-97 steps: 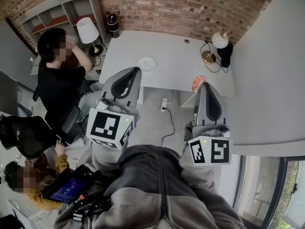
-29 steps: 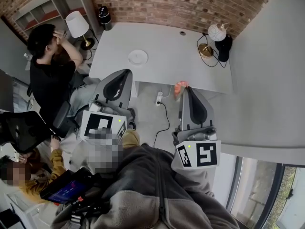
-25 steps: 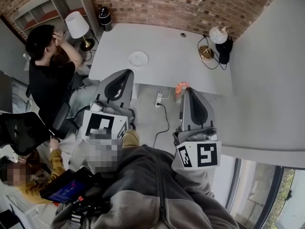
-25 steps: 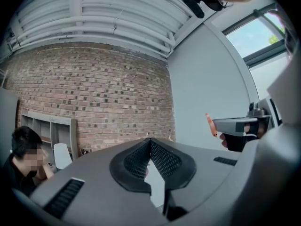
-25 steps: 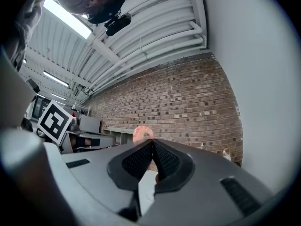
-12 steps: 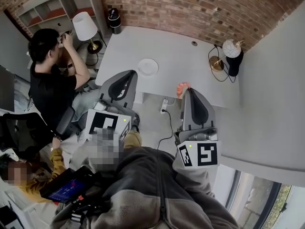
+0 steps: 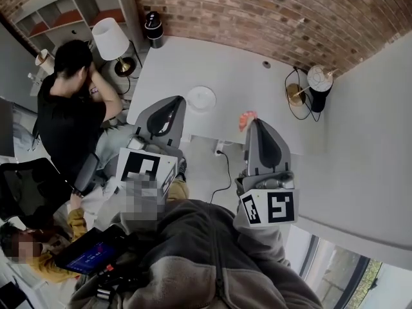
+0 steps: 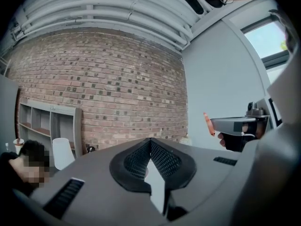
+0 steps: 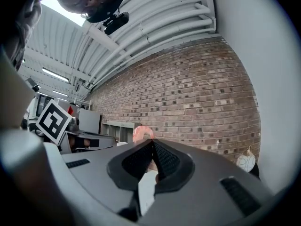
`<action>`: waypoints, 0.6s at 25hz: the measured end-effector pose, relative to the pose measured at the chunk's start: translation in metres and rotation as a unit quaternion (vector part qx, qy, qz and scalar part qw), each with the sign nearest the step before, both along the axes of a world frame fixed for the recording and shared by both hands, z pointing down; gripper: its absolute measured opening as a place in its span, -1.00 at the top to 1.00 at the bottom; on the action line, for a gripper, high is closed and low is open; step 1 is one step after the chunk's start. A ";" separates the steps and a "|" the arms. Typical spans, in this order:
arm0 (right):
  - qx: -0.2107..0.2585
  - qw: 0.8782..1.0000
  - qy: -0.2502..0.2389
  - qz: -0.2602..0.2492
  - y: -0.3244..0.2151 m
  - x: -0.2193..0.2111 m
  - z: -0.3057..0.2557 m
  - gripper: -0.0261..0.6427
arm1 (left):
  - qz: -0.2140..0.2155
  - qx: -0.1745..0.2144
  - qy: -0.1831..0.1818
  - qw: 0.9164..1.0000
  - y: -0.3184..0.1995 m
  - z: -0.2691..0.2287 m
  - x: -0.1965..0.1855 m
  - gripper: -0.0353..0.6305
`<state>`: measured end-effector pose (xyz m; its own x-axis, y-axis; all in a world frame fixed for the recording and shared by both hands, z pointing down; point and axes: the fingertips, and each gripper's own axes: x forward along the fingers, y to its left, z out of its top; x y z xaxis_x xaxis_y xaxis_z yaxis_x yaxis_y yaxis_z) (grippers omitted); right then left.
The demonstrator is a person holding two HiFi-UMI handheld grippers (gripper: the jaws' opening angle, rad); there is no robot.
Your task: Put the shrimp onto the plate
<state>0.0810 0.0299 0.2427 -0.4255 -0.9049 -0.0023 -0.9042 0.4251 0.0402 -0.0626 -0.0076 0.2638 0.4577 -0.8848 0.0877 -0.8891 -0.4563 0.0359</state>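
Note:
A pink shrimp (image 7: 247,119) sticks out of the tips of my right gripper (image 7: 252,123), which is shut on it above the near edge of the white table (image 7: 238,89). The right gripper view shows the shrimp (image 9: 142,133) curling up over the closed jaws. A small white plate (image 7: 201,98) lies on the table, left of and beyond the shrimp. My left gripper (image 7: 176,102) is shut with nothing in it, held near the table's front edge just below the plate. In the left gripper view the shrimp (image 8: 207,124) appears at right in the other gripper.
A globe lamp (image 7: 318,80) and brass base with cables stand at the table's right end. A white shade lamp (image 7: 110,40) and dark cylinder (image 7: 154,28) stand at the left. A seated person (image 7: 71,114) is left of the table. A power strip (image 7: 220,148) lies on the floor.
Both grippers have moved closer to the table, the right one still carrying the shrimp, which now hangs over the table's near edge. The seated person has lowered the raised arm.

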 end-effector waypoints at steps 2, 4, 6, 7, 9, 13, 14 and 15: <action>-0.004 1.000 0.000 -0.001 -0.004 -0.002 0.003 0.91 | -0.001 -0.002 0.001 1.000 -0.003 0.002 -0.002 0.88; -0.007 1.000 -0.003 -0.002 -0.008 -0.003 0.004 0.91 | -0.002 -0.002 0.000 1.000 -0.005 0.002 -0.003 0.88; -0.007 1.000 -0.003 -0.005 -0.016 -0.006 0.003 0.91 | -0.003 -0.002 -0.001 1.000 -0.011 0.002 -0.005 0.88; -0.009 1.000 -0.002 -0.006 -0.022 -0.009 0.003 0.91 | -0.003 -0.004 0.000 1.000 -0.017 0.002 -0.007 0.88; -0.012 1.000 -0.001 -0.008 -0.038 -0.016 0.003 0.91 | -0.001 -0.007 0.002 1.000 -0.032 0.004 -0.012 0.88; -0.009 1.000 0.000 -0.009 -0.066 -0.025 0.000 0.91 | 0.005 -0.004 0.003 1.000 -0.059 0.001 -0.018 0.88; -0.009 1.000 0.000 -0.010 -0.072 -0.027 0.000 0.91 | 0.006 -0.004 0.003 1.000 -0.064 0.001 -0.019 0.88; -0.008 1.000 -0.001 -0.010 -0.077 -0.028 -0.001 0.91 | 0.007 -0.004 0.004 1.000 -0.070 0.001 -0.019 0.88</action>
